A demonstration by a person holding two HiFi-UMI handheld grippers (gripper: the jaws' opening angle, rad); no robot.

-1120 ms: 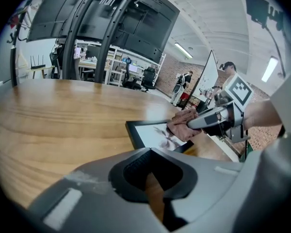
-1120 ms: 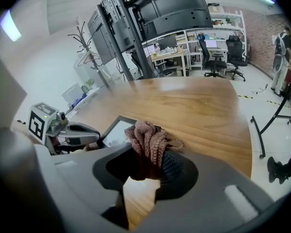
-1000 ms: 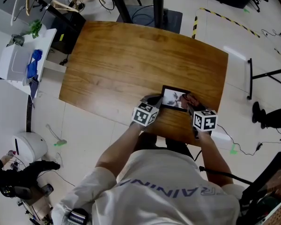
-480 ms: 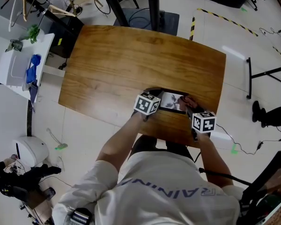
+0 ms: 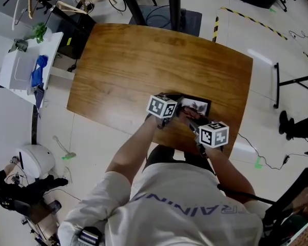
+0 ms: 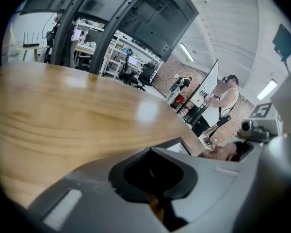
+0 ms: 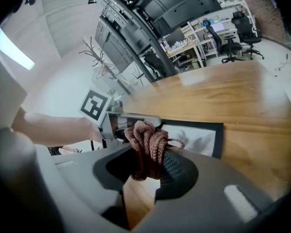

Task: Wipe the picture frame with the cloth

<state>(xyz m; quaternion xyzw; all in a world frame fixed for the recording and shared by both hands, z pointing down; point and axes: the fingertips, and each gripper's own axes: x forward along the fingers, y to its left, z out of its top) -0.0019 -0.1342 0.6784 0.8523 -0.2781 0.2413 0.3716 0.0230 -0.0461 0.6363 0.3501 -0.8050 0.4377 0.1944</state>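
Sweeping left across the picture frame [image 5: 201, 106] — flat at the counter's [image 5: 143, 60] near edge — the right gripper [image 5: 187, 115], fingers clamped on the bunched cloth [image 7: 146, 147], has neared the left gripper [image 5: 172, 109], fingers narrow at the frame's left edge: wiping judged under way.

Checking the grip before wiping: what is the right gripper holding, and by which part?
The right gripper holds the brown cloth, pinched at a bunched fold between its jaws; the rest bulges out toward the picture frame.
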